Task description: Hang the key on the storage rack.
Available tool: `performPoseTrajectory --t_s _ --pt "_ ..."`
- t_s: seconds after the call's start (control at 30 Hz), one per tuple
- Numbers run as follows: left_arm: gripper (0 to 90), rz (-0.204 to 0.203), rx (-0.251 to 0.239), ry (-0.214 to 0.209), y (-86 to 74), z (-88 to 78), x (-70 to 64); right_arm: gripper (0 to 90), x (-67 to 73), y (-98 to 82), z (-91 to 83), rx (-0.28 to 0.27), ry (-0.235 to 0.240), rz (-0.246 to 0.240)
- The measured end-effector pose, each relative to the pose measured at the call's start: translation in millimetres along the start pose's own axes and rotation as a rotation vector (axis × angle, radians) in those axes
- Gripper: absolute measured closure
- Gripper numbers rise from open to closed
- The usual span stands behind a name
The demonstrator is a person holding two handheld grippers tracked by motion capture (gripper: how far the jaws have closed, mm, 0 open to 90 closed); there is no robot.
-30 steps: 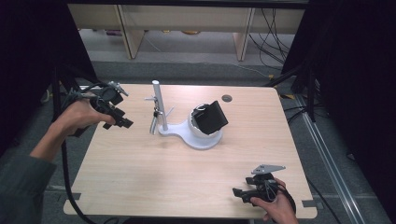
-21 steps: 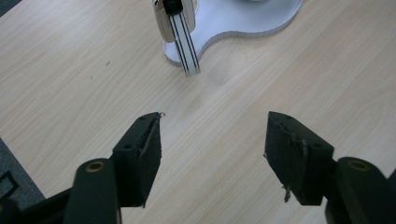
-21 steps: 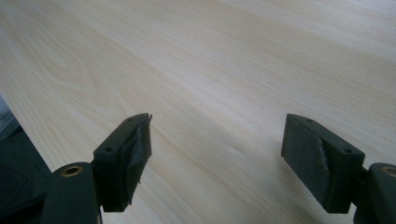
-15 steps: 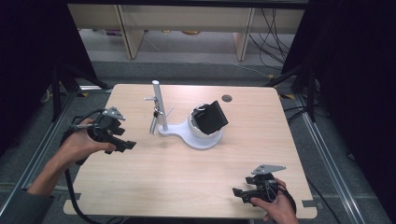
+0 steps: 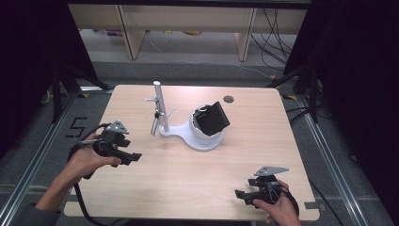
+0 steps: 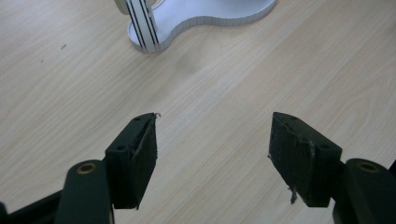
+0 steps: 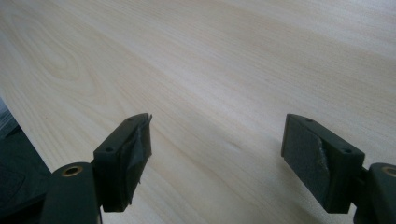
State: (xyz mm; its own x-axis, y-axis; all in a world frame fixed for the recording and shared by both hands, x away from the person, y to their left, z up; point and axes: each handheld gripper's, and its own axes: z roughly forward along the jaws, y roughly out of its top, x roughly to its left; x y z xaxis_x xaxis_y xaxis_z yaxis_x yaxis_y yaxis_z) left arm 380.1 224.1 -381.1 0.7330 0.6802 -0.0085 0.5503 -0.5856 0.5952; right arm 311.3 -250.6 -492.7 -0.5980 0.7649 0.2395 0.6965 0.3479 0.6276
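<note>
A white stand [image 5: 202, 139] sits at the middle of the wooden table [image 5: 188, 188], with an upright white post [image 5: 159, 101] and a round cup holding a tilted black block [image 5: 211, 117]. My left gripper [image 5: 134, 157] hovers over the table's left side, a little left of and nearer than the stand. In the left gripper view its jaws are wide apart and empty [image 6: 212, 149], with the stand's base [image 6: 201, 18] ahead. My right gripper [image 5: 240, 195] rests at the near right edge, open with nothing between its jaws [image 7: 217, 158], facing bare wood.
A small dark round grommet [image 5: 228, 99] is set in the table's far side. Shelving legs and cables [image 5: 277, 28] stand on the floor beyond the table. Dark curtains flank both sides.
My left gripper has swung from the far left edge toward me and lower over the table's left side. The right gripper has stayed put.
</note>
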Motion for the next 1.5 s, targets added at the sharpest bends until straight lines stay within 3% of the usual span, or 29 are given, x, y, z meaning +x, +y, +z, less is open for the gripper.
performPoseTrajectory --t_s 0.3,0.33,0.43,0.47,0.5,0.53,0.67,0.7,0.77,0.9,0.93,0.97,1.0,1.17,1.2,1.23,1.27,1.3,1.4,1.43,1.5 --pt "29.8 -0.028 -0.023 0.003 -13.7 19.8 -6.0 25.1 0.2 -0.2 0.8 0.004 -0.004 0.008" --pt "29.5 -0.027 -0.022 0.006 -14.7 21.4 -7.0 25.1 1.7 0.2 -0.4 0.029 -0.003 0.021" --pt "28.5 -0.030 -0.021 -0.004 -19.1 27.1 -12.9 25.1 3.2 -0.7 2.8 -0.003 0.005 0.038" --pt "28.5 -0.025 -0.027 -0.001 -20.4 29.0 -14.4 25.1 2.6 0.2 0.5 0.024 0.001 0.028" --pt "28.5 -0.025 -0.029 0.000 -21.9 31.0 -16.9 25.1 1.8 0.2 0.9 0.017 -0.001 0.015" --pt "28.5 -0.026 -0.034 0.001 -23.1 32.8 -18.8 25.1 2.8 -0.7 3.2 -0.011 0.004 0.029" --pt "28.4 -0.010 -0.018 -0.011 -28.2 40.1 -28.1 25.1 2.2 0.4 0.2 0.018 -0.003 0.015" --pt "28.4 -0.011 -0.024 -0.014 -29.4 41.8 -30.4 25.1 4.1 0.1 0.9 0.017 0.016 0.037" --pt "28.3 0.000 -0.017 -0.022 -31.2 42.9 -34.2 25.1 2.8 0.5 0.5 0.008 -0.005 0.002" --pt "27.9 0.012 -0.031 -0.025 -37.6 46.4 -43.2 25.1 2.7 0.0 1.8 -0.018 0.000 0.007" --pt "27.9 0.012 -0.040 -0.024 -39.8 47.8 -45.9 25.1 5.7 -0.4 2.0 -0.013 0.003 0.041" --pt "27.9 0.008 -0.058 -0.017 -42.4 49.8 -48.4 25.1 3.4 0.8 -0.6 0.022 -0.004 0.009" --pt "27.8 0.015 -0.058 -0.019 -45.1 51.2 -50.3 25.0 2.4 0.8 -0.3 0.018 0.000 -0.001" --pt "26.0 0.006 -0.058 -0.031 -58.4 61.8 -61.2 24.7 4.2 0.6 1.3 0.004 -0.006 -0.005" --pt "25.6 -0.014 -0.070 -0.032 -61.1 63.7 -63.9 24.6 5.2 0.2 2.0 0.000 -0.006 0.006" --pt "25.5 -0.002 -0.073 -0.035 -63.2 64.3 -64.4 24.6 6.5 -0.4 3.5 -0.008 0.011 0.023" --pt "25.5 -0.018 -0.076 -0.036 -65.2 65.3 -66.0 24.5 6.8 0.3 1.6 0.019 0.012 0.021" --pt "25.2 0.002 -0.088 -0.034 -67.9 66.8 -66.4 24.4 7.2 0.5 1.4 0.024 0.028 0.028" --pt "24.8 0.000 -0.089 -0.031 -74.2 69.0 -69.5 24.1 6.7 0.2 3.2 0.004 0.001 0.003" --pt "24.5 -0.018 -0.094 -0.033 -77.2 70.2 -71.6 24.0 8.5 0.0 3.5 0.012 0.007 0.020" --pt "24.2 -0.016 -0.098 -0.031 -80.6 71.5 -73.7 23.8 7.0 0.5 5.0 0.025 0.008 -0.020"
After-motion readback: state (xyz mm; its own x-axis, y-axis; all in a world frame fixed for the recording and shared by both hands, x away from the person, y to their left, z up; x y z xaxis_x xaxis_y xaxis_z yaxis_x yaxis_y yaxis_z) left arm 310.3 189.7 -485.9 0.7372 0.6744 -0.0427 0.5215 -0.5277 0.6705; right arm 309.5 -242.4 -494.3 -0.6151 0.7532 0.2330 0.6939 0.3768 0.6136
